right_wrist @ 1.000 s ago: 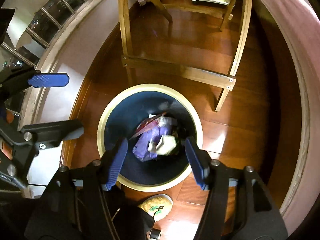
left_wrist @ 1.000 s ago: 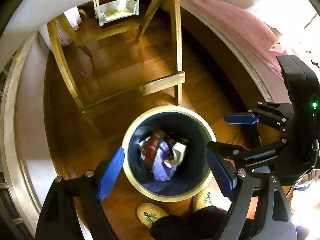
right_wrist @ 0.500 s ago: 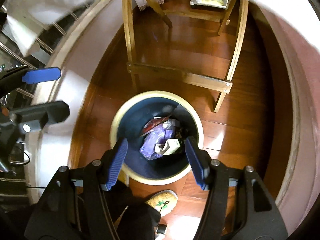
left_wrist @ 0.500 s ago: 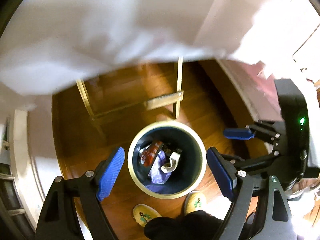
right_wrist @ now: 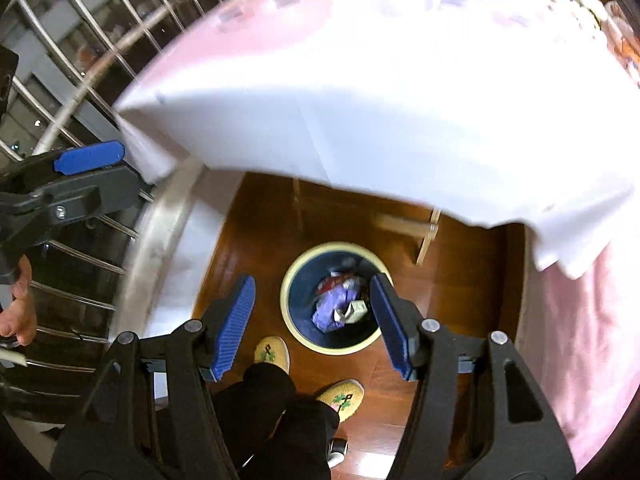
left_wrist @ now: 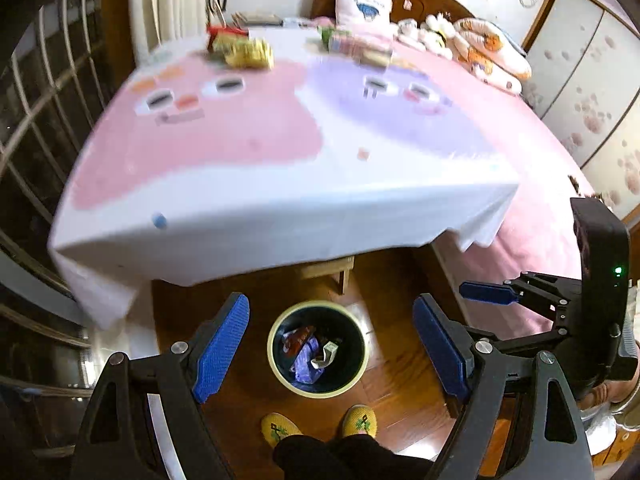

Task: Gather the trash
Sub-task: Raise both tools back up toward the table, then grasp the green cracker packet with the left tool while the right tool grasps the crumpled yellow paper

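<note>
A dark round bin (left_wrist: 357, 368) (right_wrist: 296, 304) with a pale rim stands on the wooden floor below, holding purple, red and white wrappers (left_wrist: 308, 350) (right_wrist: 338, 306). My left gripper (left_wrist: 332, 344) hangs open high above it, nothing between its blue pads. The right gripper (right_wrist: 312, 318) is also open and empty, over the bin's left part. On the far end of the table sit yellow and red snack packets (left_wrist: 244, 50) and more packaged items (left_wrist: 356, 44), blurred. In the left wrist view the right gripper (left_wrist: 486, 294) shows at the right edge.
A table under a pink, lilac and white cloth (left_wrist: 260, 168) (right_wrist: 400, 100) fills the upper views; its edge overhangs the bin. A bed with pillows and soft toys (left_wrist: 476, 44) lies behind. The person's yellow slippers (left_wrist: 320, 426) stand by the bin. A barred window (right_wrist: 72, 52) is left.
Both grippers have risen from just above the bin to above table height; the bin looks smaller and the tabletop with its packets has come into view. Both jaws stayed as wide apart.
</note>
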A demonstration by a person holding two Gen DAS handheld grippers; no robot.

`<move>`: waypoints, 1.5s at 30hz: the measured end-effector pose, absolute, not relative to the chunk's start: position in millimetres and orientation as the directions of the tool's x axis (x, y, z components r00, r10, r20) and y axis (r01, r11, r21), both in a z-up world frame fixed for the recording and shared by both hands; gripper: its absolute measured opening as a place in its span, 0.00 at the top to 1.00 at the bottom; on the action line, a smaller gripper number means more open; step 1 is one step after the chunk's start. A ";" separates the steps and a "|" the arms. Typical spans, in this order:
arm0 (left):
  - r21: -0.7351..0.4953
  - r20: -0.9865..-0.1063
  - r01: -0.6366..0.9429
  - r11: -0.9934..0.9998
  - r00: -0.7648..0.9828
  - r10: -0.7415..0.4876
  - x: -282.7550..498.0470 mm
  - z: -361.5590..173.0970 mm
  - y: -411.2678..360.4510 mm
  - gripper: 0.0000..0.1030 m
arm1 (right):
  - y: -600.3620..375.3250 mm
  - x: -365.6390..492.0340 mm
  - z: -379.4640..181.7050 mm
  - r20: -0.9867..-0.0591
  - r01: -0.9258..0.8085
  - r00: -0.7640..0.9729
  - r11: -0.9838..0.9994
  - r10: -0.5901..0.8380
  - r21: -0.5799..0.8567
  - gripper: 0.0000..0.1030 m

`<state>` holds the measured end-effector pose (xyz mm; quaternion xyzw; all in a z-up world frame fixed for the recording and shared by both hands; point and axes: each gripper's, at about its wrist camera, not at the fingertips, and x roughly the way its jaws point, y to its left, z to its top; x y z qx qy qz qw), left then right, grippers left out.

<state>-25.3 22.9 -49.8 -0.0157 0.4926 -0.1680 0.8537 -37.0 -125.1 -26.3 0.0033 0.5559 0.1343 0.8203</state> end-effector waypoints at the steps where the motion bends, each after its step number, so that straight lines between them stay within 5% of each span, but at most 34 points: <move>1: -0.193 -0.831 0.262 0.946 0.469 -0.299 -29.0 -33.7 22.9 0.17 | -124.8 -38.3 -8.2 -0.903 -0.224 0.362 0.962 0.230 0.155 0.44; 12: -0.160 -0.760 0.221 0.962 0.595 -0.262 -57.4 101.4 26.7 0.17 | -121.7 -38.2 141.3 -0.801 -0.303 0.531 0.945 0.275 0.124 0.44; 22: -0.122 -0.719 0.196 0.973 0.659 -0.223 -47.2 163.0 29.5 0.17 | -102.7 -1.8 204.9 -0.741 -0.372 0.602 0.926 0.298 0.070 0.44; 33: -0.106 -0.699 0.216 0.971 0.678 -0.227 54.5 164.7 49.3 0.17 | -68.7 113.1 184.1 -0.765 -0.369 0.599 0.930 0.238 0.001 0.44; 45: -0.185 -0.766 0.316 0.930 0.546 -0.338 304.2 88.3 114.2 0.17 | -41.8 313.2 84.3 -0.860 -0.219 0.497 0.976 0.120 0.010 0.44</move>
